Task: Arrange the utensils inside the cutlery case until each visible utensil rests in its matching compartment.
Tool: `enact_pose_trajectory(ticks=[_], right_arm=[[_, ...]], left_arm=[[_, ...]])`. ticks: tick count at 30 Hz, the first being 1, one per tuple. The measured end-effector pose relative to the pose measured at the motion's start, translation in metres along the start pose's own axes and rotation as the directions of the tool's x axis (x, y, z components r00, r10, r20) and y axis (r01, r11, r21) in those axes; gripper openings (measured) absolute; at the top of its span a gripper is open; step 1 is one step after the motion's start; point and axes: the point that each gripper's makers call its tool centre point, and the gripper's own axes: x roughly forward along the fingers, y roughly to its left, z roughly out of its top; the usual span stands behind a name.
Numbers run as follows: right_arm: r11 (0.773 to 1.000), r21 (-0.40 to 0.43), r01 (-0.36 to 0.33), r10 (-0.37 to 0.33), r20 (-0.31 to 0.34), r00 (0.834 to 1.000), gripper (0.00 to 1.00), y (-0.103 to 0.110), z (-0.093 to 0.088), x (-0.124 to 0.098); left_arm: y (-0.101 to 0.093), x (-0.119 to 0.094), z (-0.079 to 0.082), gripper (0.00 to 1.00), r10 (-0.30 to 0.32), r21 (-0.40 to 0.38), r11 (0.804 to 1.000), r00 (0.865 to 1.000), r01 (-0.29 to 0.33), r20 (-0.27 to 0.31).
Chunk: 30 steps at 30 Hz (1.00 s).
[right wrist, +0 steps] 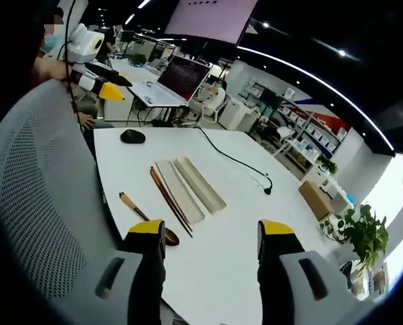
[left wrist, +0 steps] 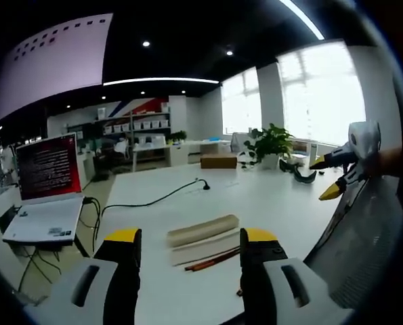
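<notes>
The beige cutlery case point(right wrist: 200, 184) lies open on the white table point(right wrist: 255, 223) as two long halves side by side, also seen as the case point(left wrist: 202, 230) in the left gripper view. Dark red chopsticks point(right wrist: 171, 201) rest along its near half; the chopsticks point(left wrist: 211, 259) poke out beside it. A wooden-handled spoon point(right wrist: 147, 218) lies apart, nearer the table edge. My right gripper point(right wrist: 211, 233) is open and hovers short of the spoon. My left gripper point(left wrist: 191, 244) is open in front of the case. Each gripper also shows in the other's view, right gripper point(left wrist: 326, 177) and left gripper point(right wrist: 116, 88).
A grey mesh chair back point(right wrist: 38, 196) stands against the table edge, also the chair point(left wrist: 364, 237). A black mouse point(right wrist: 133, 136), a black cable point(right wrist: 235, 159), a cardboard box point(right wrist: 316, 198) and a potted plant point(right wrist: 364, 233) sit on the table. A laptop point(left wrist: 49, 189) rests on a neighbouring desk.
</notes>
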Motion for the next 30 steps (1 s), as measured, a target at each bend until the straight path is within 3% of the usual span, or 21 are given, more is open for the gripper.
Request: enact_pose_trajectory(ticks=[6, 9, 16, 30], right_arm=[[1.000, -0.010, -0.014, 0.014, 0.007, 1.000, 0.53, -0.004, 0.006, 0.003], [1.000, 0.023, -0.015, 0.014, 0.046, 0.999, 0.54, -0.009, 0.012, 0.004], [0.997, 0.078, 0.005, -0.008, 0.047, 0.999, 0.54, -0.019, 0.008, 0.005], [0.994, 0.108, -0.016, 0.008, 0.073, 0.997, 0.53, -0.016, 0.015, 0.020]], left_arm=[[0.001, -0.002, 0.001, 0.60, 0.006, -0.005, 1.000, 1.000, -0.006, 0.012], [0.001, -0.003, 0.000, 0.60, 0.008, -0.004, 1.000, 1.000, -0.008, 0.013], [0.001, -0.006, 0.001, 0.60, 0.015, -0.010, 1.000, 0.999, -0.015, 0.028], [-0.002, -0.008, -0.003, 0.60, 0.009, -0.008, 1.000, 1.000, -0.009, 0.020]])
